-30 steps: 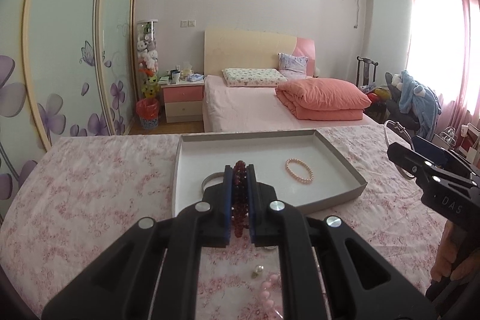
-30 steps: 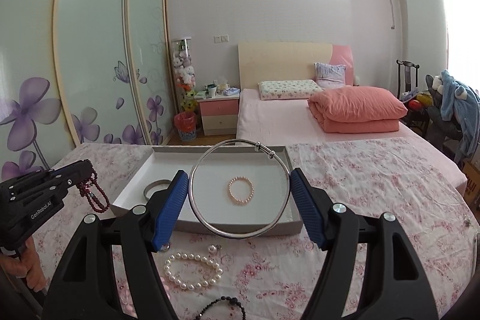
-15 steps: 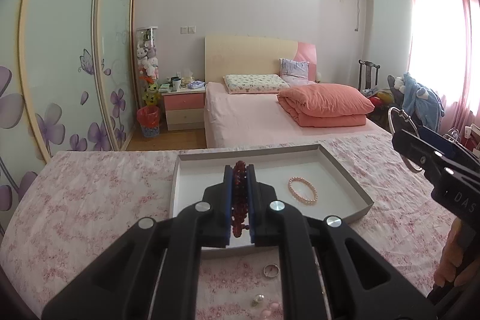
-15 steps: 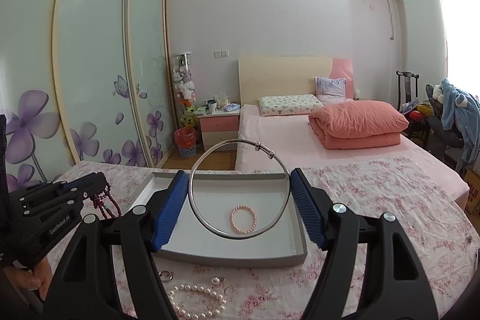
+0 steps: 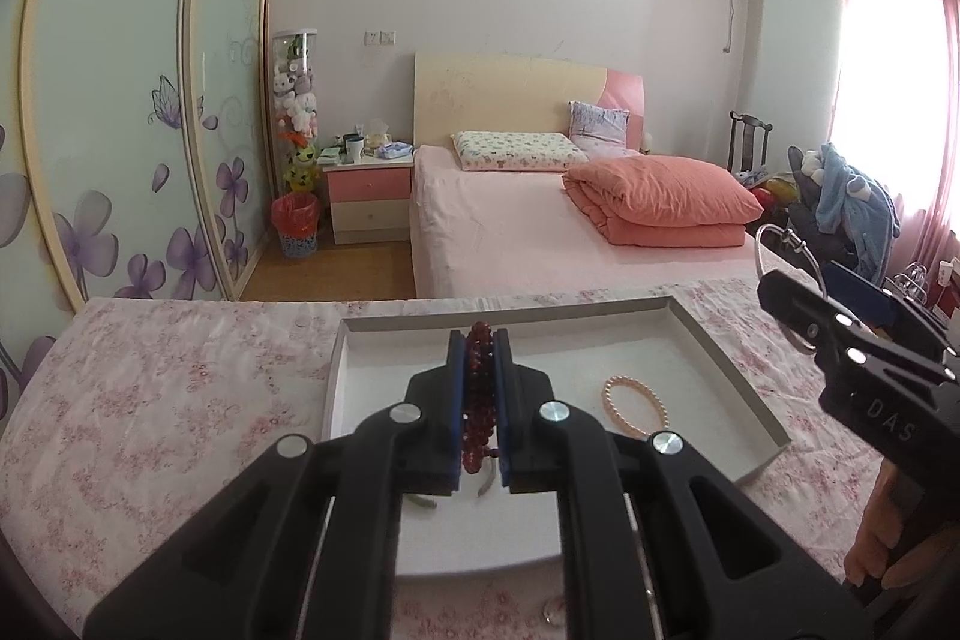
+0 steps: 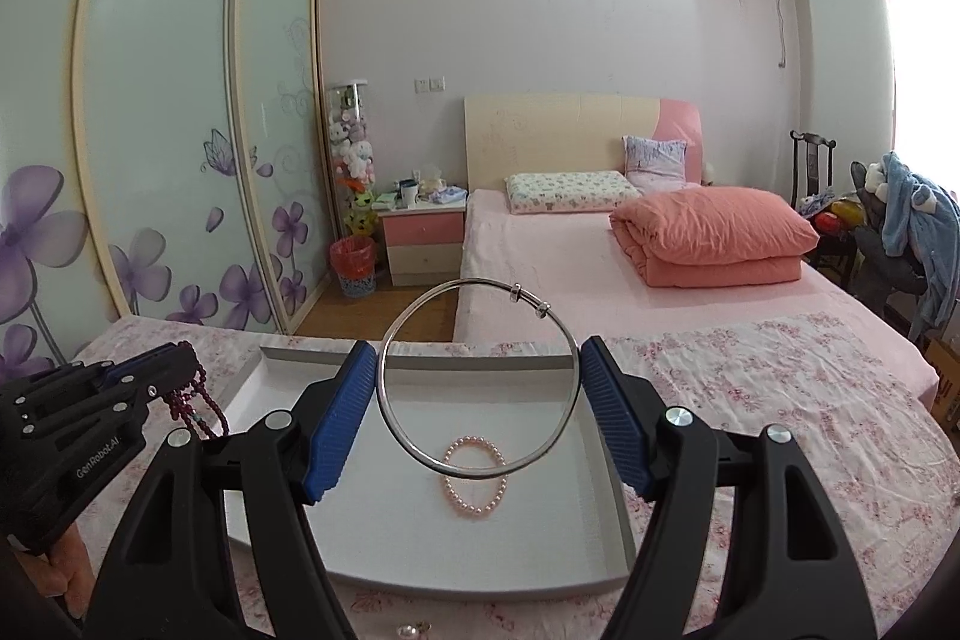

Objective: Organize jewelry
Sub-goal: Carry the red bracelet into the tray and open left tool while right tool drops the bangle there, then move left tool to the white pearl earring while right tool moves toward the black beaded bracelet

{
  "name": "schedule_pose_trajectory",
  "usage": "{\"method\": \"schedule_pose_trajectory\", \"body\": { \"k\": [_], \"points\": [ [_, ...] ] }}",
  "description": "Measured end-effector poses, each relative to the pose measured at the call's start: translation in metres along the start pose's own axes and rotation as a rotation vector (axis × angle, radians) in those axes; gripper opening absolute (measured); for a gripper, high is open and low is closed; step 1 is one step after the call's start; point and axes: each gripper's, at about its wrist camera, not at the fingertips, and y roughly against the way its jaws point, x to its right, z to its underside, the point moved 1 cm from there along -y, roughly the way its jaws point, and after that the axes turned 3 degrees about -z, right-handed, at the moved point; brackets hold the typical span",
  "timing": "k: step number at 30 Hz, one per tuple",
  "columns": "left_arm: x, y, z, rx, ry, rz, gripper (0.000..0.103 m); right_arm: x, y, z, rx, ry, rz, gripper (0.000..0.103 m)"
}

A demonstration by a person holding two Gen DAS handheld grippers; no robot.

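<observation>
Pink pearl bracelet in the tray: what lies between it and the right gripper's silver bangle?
Nothing. In the right wrist view the silver bangle, held by the right gripper, hangs above the pink pearl bracelet, with only bare white tray floor showing.

The left gripper (image 5: 479, 400), black with blue pads, pinches a dark red beaded bracelet (image 5: 478, 394) above a shallow white rectangular tray (image 5: 729, 370) resting on the pink floral tabletop (image 5: 168, 400). A pale pink pearl bracelet (image 5: 636, 405) lies inside the tray. The right gripper (image 5: 840, 316) hangs over the tray's right edge, holding a thin silver bangle (image 5: 786, 244).
</observation>
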Motion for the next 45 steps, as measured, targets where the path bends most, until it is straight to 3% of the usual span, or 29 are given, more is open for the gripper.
{"method": "schedule_pose_trajectory", "body": {
  "k": [9,16,20,21,33,45],
  "points": [
    [-0.004,-0.053,0.009,-0.093,0.019,0.011,0.01,0.008,-0.06,0.026,-0.196,-0.02,0.003,0.07],
    [-0.001,-0.078,0.012,-0.136,0.011,0.031,0.01,0.008,-0.082,0.038,-0.274,-0.024,0.007,0.07],
    [-0.003,-0.083,0.009,-0.132,0.034,0.036,0.025,0.006,-0.088,0.042,-0.315,-0.021,0.001,0.071],
    [-0.004,-0.084,0.008,-0.129,0.036,0.032,0.029,0.006,-0.088,0.042,-0.316,-0.027,-0.004,0.072],
    [-0.029,-0.064,0.013,-0.124,0.085,-0.014,0.029,0.016,-0.066,0.036,-0.279,-0.055,0.001,0.075],
    [-0.031,-0.015,0.045,-0.159,0.056,0.035,0.034,0.011,-0.029,0.052,-0.285,-0.017,-0.025,0.075]
  ]
}}
